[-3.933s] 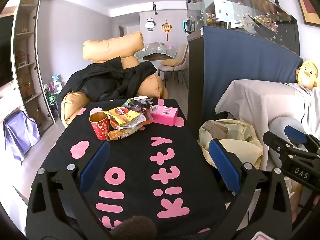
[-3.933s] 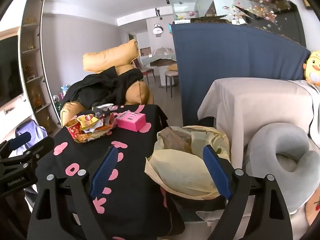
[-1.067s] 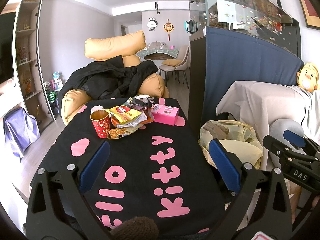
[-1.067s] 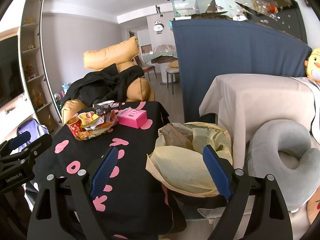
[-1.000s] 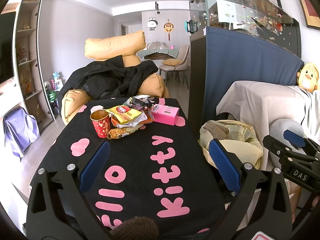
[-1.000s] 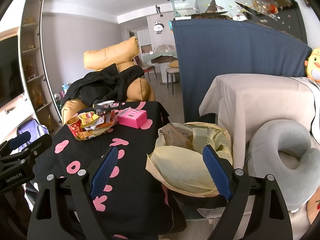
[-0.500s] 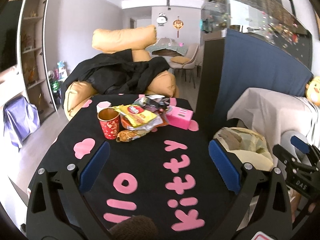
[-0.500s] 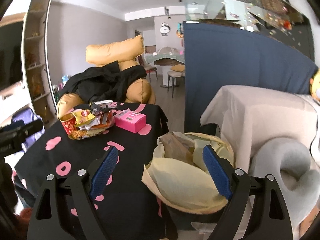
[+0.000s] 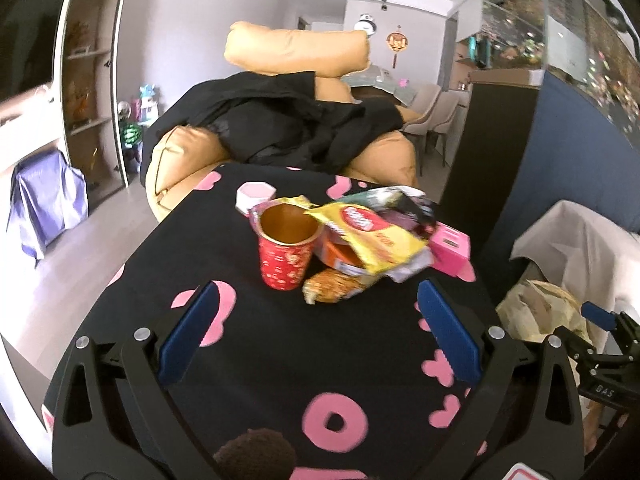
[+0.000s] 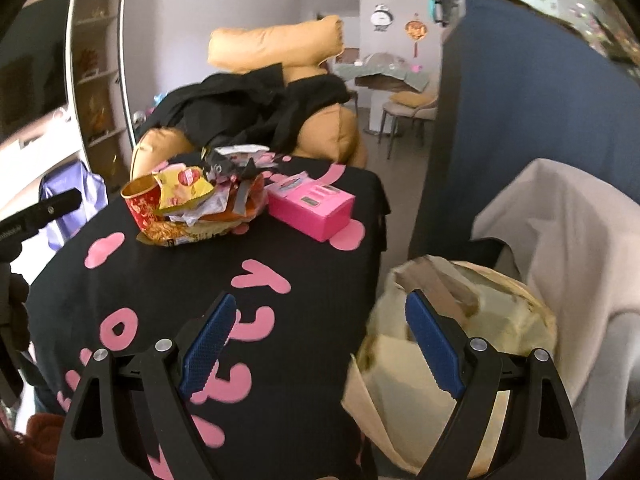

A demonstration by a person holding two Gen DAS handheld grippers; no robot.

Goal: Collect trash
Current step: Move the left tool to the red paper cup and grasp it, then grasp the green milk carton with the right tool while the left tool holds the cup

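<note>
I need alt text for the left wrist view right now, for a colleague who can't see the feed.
The open, empty left gripper hovers over a black tablecloth with pink shapes, aimed at a trash pile: a red paper cup, a yellow snack wrapper, and a crumpled packet. A pink box sits right of the pile.

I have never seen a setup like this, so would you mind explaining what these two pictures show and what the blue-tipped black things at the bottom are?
Those are two hand-held grippers, one in each of a person's hands, each with a wide-angle camera looking along its fingers. One picture looks from the left gripper, the other from the right gripper. Both are open and hold nothing. Ahead is a table under a black cloth with pink letters. On it stand a red paper cup, a heap of snack wrappers and a pink box. Beside the table stands a lined trash bin, where the trash presumably goes.
</note>
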